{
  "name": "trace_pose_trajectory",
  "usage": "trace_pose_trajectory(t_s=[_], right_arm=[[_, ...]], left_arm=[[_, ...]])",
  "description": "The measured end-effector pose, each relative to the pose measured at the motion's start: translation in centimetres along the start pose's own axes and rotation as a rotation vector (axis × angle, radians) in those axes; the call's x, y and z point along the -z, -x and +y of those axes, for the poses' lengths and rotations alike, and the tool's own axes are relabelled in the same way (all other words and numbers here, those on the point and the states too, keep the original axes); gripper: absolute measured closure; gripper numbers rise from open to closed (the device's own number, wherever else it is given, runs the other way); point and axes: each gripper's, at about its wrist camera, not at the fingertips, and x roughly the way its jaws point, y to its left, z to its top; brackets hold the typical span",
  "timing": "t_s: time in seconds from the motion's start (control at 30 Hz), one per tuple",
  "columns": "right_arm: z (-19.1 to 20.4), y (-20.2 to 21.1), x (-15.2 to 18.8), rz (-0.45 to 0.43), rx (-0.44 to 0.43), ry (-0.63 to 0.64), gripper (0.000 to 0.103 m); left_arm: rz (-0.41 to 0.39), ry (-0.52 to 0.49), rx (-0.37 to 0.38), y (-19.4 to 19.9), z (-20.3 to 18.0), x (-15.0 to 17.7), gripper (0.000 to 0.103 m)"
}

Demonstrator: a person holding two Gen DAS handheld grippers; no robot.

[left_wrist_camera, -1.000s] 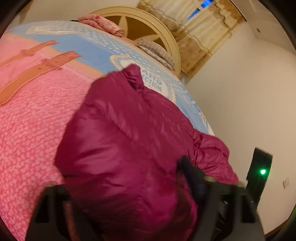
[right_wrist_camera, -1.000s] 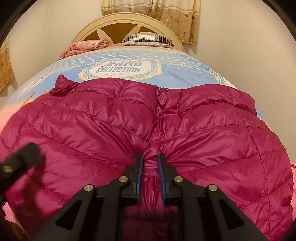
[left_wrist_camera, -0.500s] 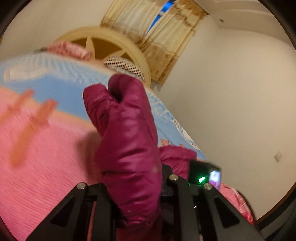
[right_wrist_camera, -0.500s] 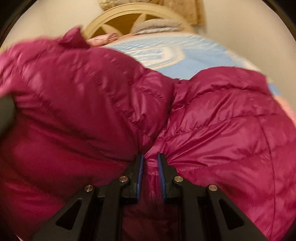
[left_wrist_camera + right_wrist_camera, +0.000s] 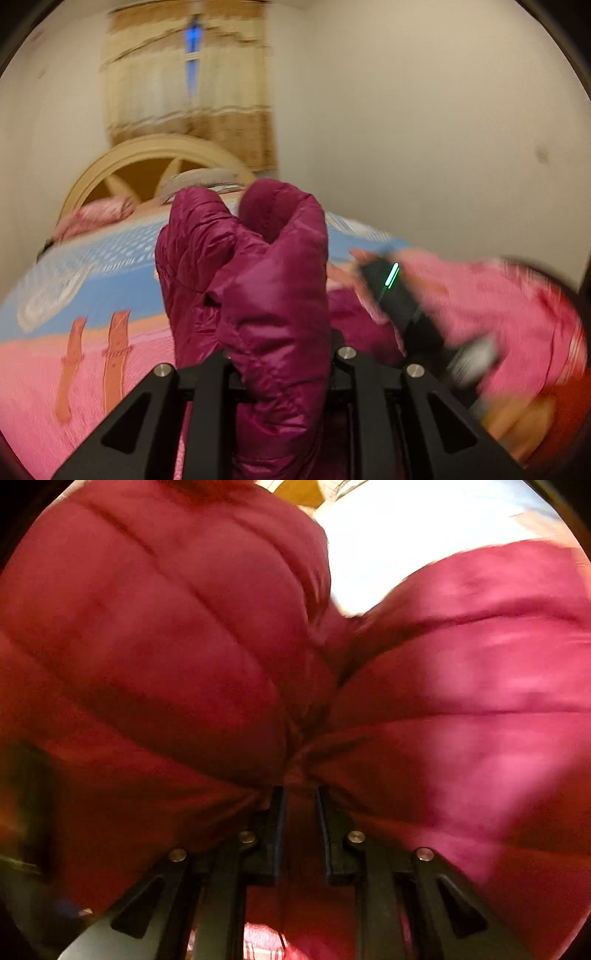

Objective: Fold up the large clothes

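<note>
Jacket (image 5: 258, 295) lifted higher off bed (image 5: 92, 280), left tool (image 5: 280, 369) and right tool (image 5: 300, 797) both clamping it, no legible writing

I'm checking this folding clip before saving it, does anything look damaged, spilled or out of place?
Nothing stands out. The magenta puffer jacket looks intact, bunched only where the left hand-held gripper and right hand-held gripper pinch it. The bed shows no spill. Both views are motion-blurred, so small flaws could be missed.
</note>
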Motion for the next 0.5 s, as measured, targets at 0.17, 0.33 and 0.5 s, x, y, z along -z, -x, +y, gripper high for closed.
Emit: trace_pose_trajectory(t_s=[0.17,0.33,0.5], right_arm=[[-3.9,9.7,1.3,-0.174,0.129,-0.031,0.086],[-6.1,16.0,2.9,-0.327,0.164,-0.078,0.016],[-6.5,17.2,2.7,-0.368,0.044,-0.074,0.01]], left_arm=[[0.072,-0.137,0.062,-1.4,-3.4,1.9,0.084],[0.141,-0.249,0.094,-2.6,-6.3,3.5,0.084],[0.178,-0.348,0.133,-2.8,-8.4,5.4,0.082]])
